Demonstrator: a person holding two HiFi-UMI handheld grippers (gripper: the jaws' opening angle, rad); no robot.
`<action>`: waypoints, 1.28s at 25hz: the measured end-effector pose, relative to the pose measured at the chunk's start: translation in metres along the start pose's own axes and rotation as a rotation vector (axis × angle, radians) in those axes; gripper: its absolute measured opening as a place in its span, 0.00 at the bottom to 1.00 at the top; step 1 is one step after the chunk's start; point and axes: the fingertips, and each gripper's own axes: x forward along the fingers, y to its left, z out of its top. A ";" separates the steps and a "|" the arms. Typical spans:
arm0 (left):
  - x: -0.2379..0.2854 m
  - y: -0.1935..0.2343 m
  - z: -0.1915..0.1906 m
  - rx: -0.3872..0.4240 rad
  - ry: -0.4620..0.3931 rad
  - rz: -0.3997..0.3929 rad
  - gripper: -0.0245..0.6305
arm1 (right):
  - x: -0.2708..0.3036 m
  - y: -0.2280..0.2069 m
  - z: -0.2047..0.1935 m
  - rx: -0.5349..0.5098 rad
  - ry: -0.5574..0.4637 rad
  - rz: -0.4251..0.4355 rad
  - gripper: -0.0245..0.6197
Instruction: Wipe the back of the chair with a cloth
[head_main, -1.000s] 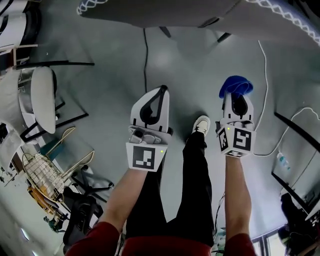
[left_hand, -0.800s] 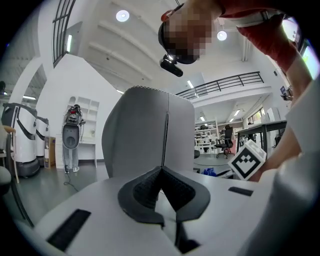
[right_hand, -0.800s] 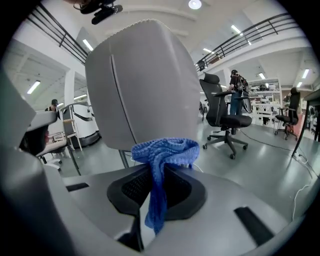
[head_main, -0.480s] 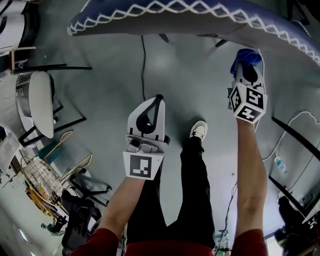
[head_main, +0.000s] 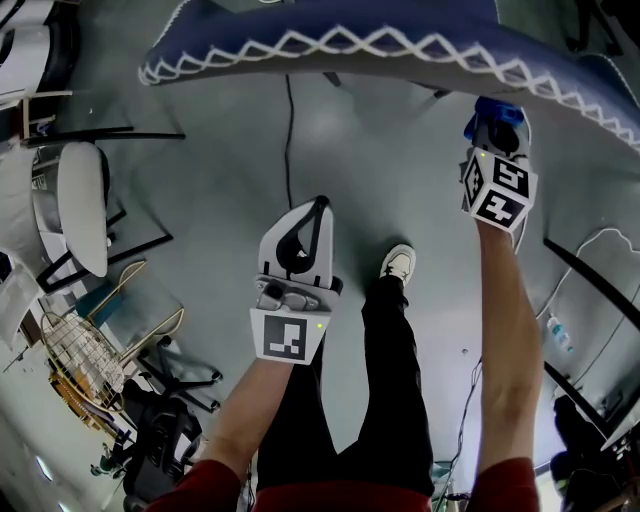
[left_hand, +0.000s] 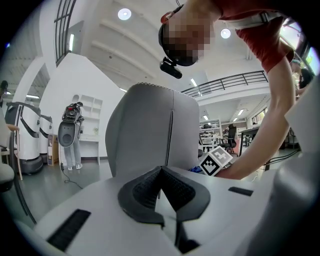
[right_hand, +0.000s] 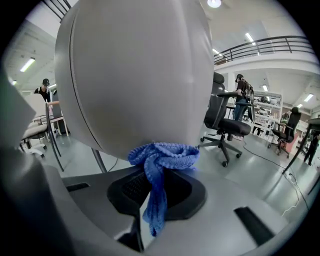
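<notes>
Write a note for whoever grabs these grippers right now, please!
Right gripper: shut on the blue cloth, which seems to touch the grey chair back.
Left gripper: shut, empty, held lower, off the chair.
Done: the cloth is at the chair back; no wiped area can be made out.
Left: rub the cloth across the whole back.

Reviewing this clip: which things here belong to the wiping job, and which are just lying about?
Job in hand:
blue cloth, clamped in the right gripper
grey chair back, cloth up against it

Lying about:
black office chair
wire basket
floor cable
left gripper, shut on nothing, idle
</notes>
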 end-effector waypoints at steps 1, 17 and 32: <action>-0.001 0.002 0.000 -0.003 0.001 0.005 0.06 | 0.001 0.003 0.000 0.004 0.004 0.002 0.13; -0.040 0.057 -0.003 -0.033 -0.011 0.054 0.06 | 0.021 0.149 0.022 -0.065 0.005 0.175 0.13; -0.075 0.120 0.000 -0.048 -0.020 0.121 0.06 | 0.018 0.299 0.053 -0.056 -0.024 0.345 0.13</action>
